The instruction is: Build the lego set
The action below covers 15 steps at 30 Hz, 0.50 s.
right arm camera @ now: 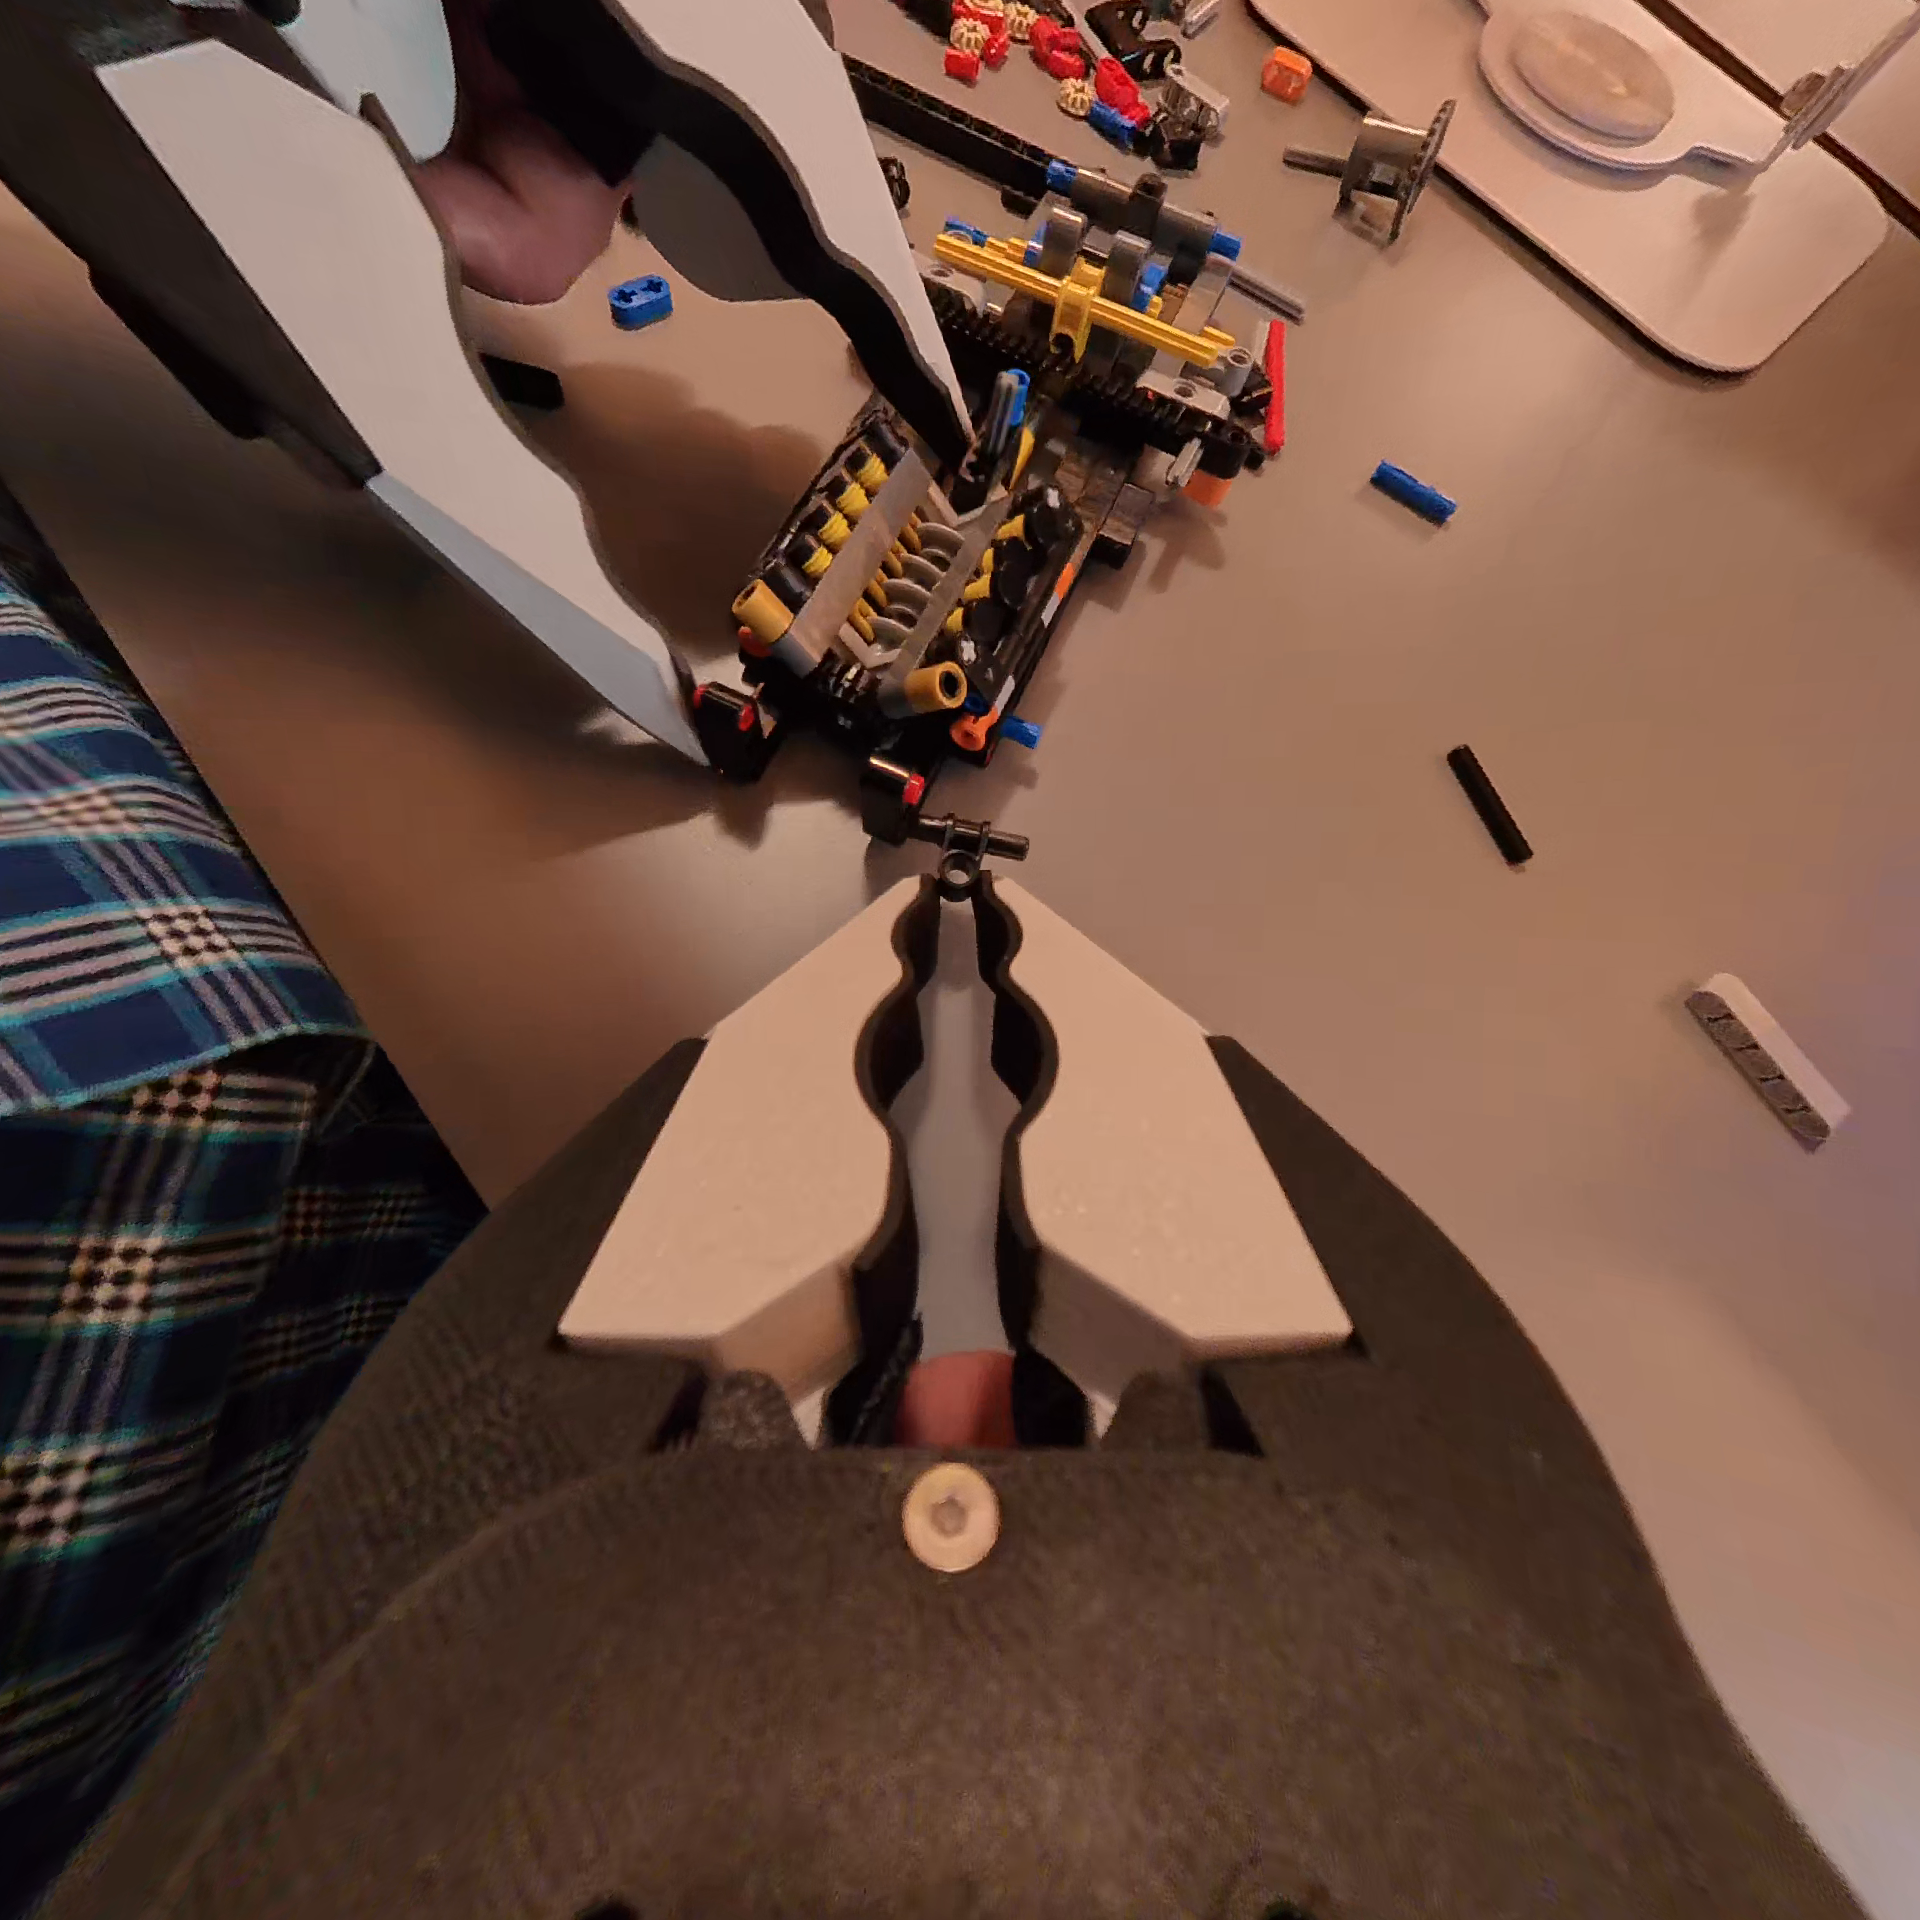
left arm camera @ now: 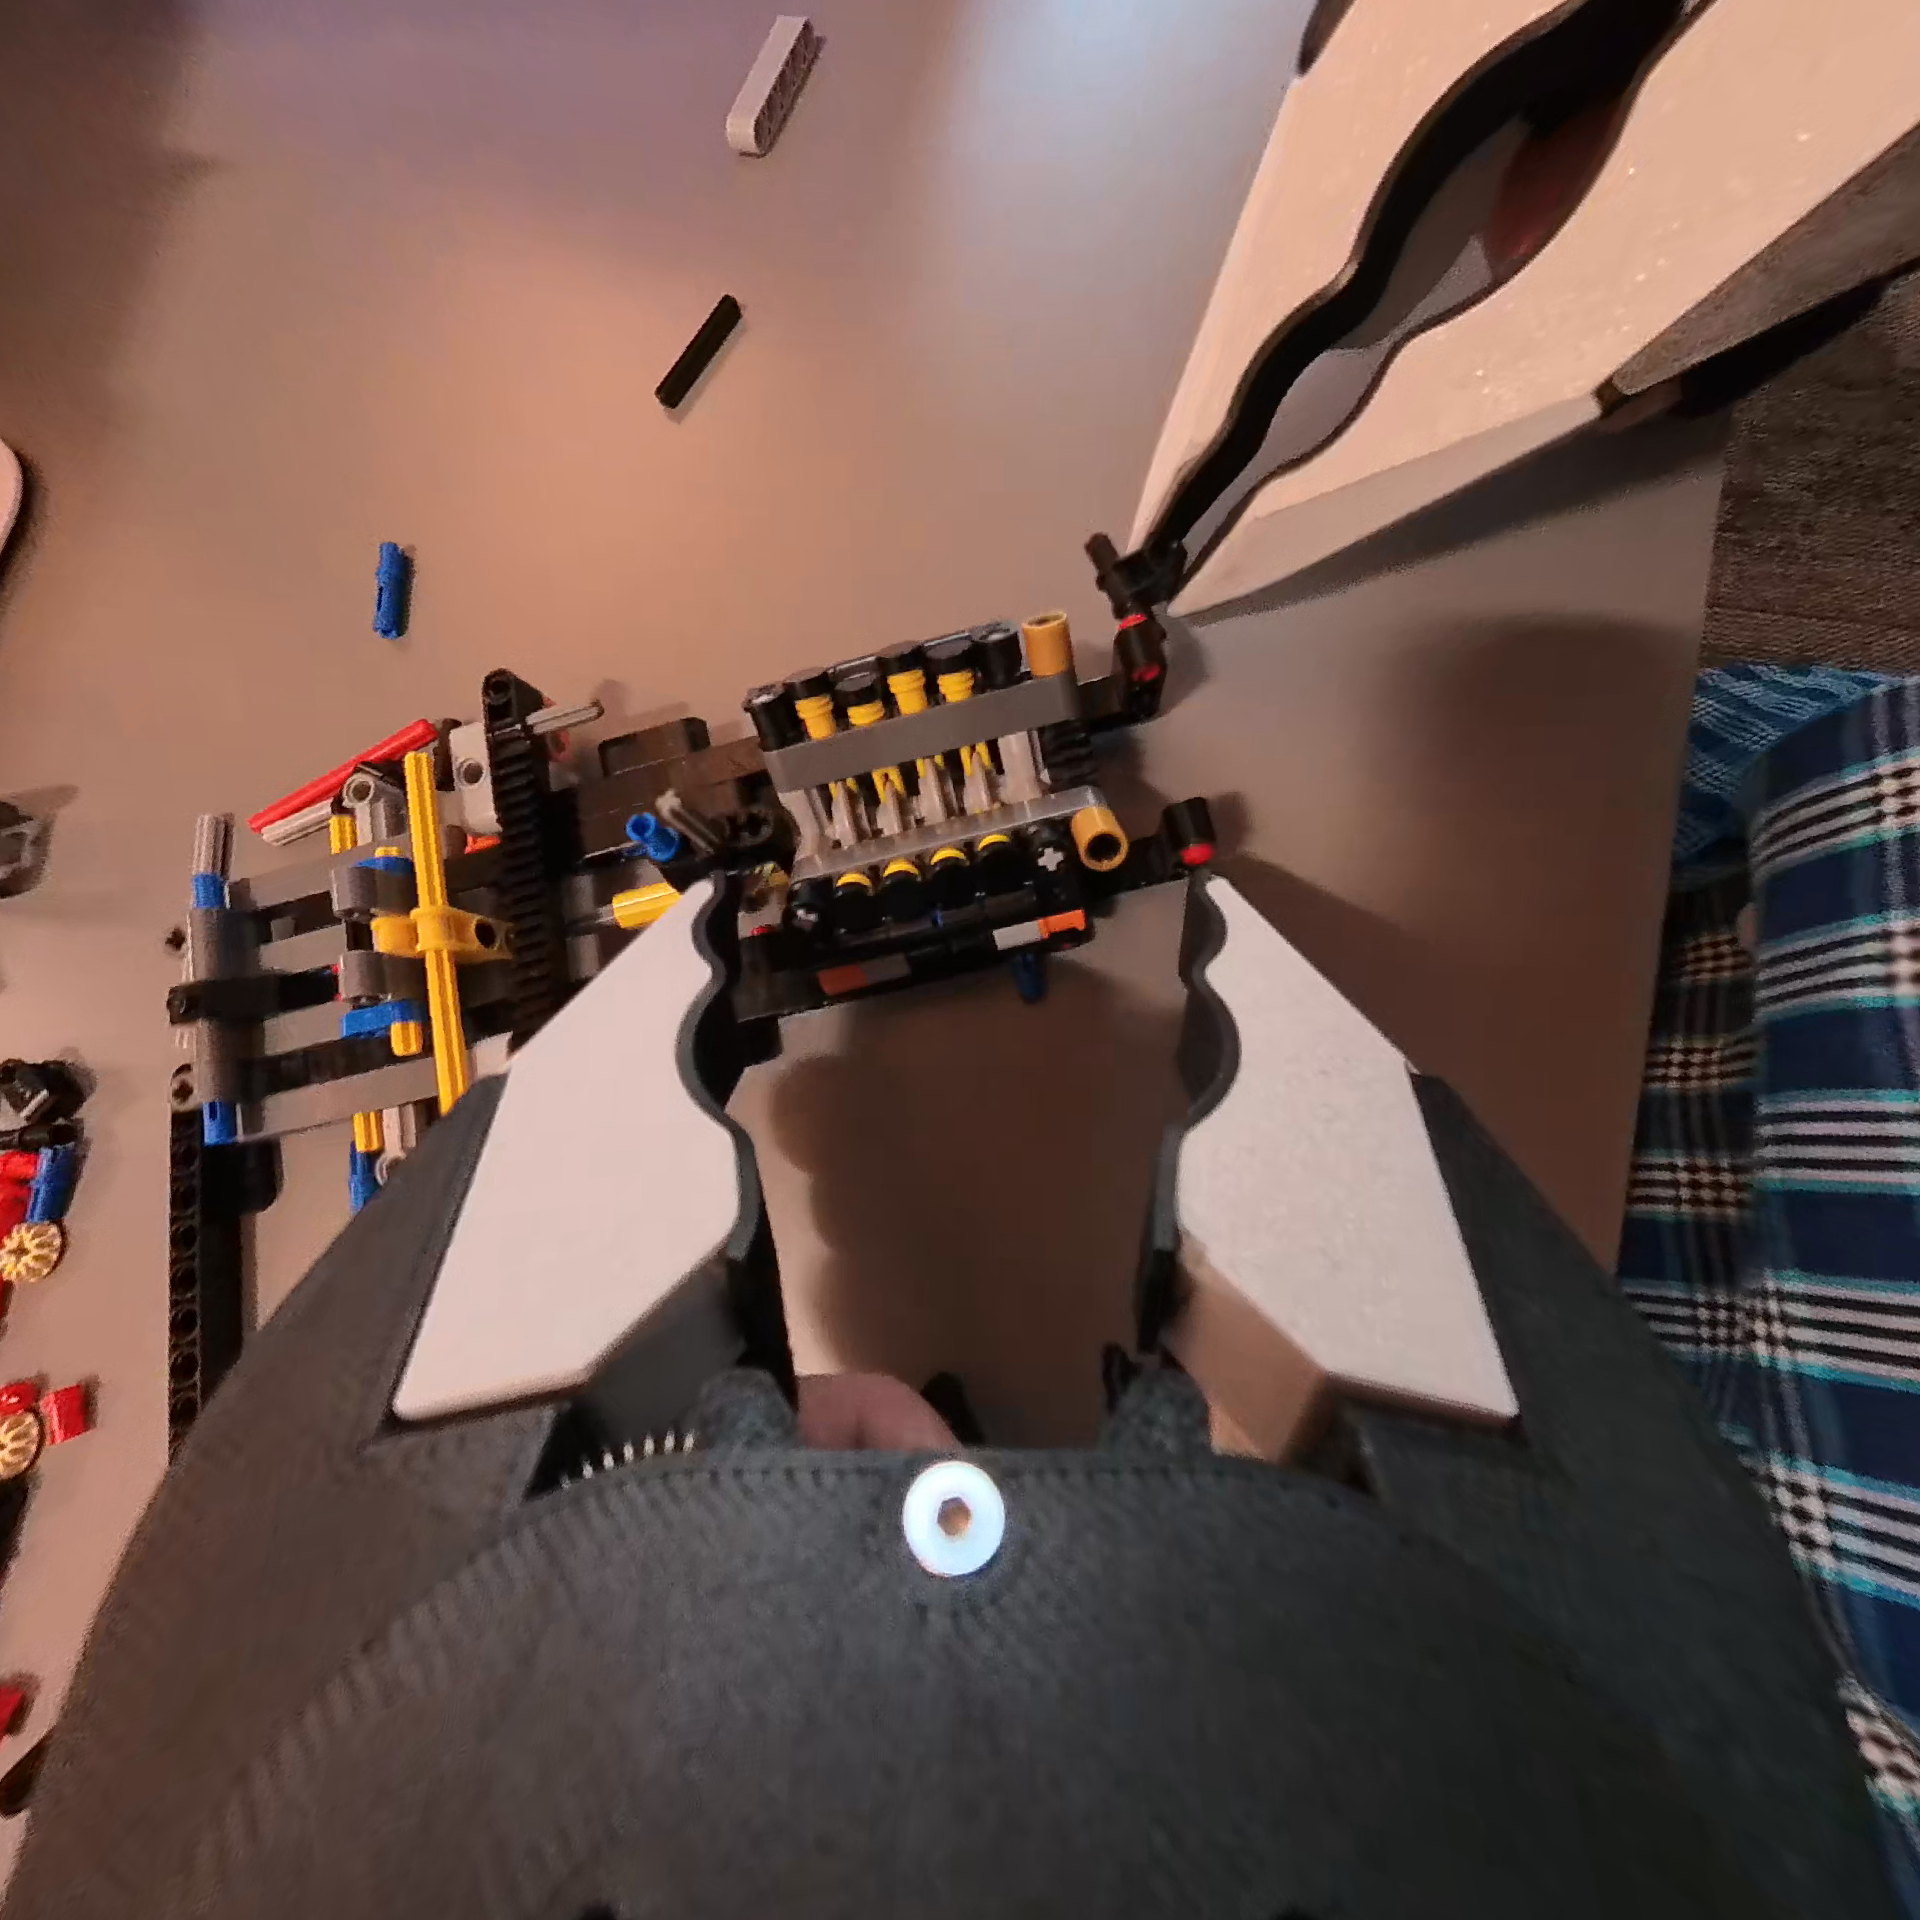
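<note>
The lego model lies flat on the grey worktop, its engine block with yellow pistons toward the person's plaid sleeve. The left gripper has its fingers spread wide, straddling the engine end and gripping nothing. The right gripper is clenched on a small black connector pin, held just beside the model's black corner piece with red pins. Only the right wrist view shows the white stand and the grey gear piece beyond the model (plus a loose blue brick). Both views show a loose black axle, a blue pin and a grey beam.
</note>
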Tool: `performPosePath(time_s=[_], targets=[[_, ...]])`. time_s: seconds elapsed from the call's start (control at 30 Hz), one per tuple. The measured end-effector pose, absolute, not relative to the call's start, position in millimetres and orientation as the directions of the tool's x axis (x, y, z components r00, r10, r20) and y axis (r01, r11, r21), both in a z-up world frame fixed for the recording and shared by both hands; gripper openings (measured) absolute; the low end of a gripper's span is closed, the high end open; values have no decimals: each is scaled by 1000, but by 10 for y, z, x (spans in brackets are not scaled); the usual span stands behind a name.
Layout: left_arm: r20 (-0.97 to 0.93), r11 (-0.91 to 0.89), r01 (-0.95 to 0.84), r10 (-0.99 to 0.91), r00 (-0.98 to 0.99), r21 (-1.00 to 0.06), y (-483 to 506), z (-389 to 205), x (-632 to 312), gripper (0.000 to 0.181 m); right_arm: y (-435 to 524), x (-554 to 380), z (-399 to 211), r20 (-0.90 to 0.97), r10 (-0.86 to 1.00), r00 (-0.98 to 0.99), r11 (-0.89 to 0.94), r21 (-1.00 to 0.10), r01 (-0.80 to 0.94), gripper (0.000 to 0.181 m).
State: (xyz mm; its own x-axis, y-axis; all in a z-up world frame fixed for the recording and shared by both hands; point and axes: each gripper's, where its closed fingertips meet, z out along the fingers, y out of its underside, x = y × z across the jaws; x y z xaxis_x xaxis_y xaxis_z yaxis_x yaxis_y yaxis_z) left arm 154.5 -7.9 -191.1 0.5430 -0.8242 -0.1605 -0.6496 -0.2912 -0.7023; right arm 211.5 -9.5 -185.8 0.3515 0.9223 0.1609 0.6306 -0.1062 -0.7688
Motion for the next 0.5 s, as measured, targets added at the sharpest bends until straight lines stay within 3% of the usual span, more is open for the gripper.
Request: performPosePath(time_s=[0.03,0.5], targets=[[-158,-294,-650,-825,543,-700,-82,-1913,1541,83,-95,2113,-1866,167,921,351,-104,-764,636,5],[-154,-305,-657,-825,544,-689,-76,-1916,1525,84,-75,2131,-1869,130,921,368,-140,-769,623,5]])
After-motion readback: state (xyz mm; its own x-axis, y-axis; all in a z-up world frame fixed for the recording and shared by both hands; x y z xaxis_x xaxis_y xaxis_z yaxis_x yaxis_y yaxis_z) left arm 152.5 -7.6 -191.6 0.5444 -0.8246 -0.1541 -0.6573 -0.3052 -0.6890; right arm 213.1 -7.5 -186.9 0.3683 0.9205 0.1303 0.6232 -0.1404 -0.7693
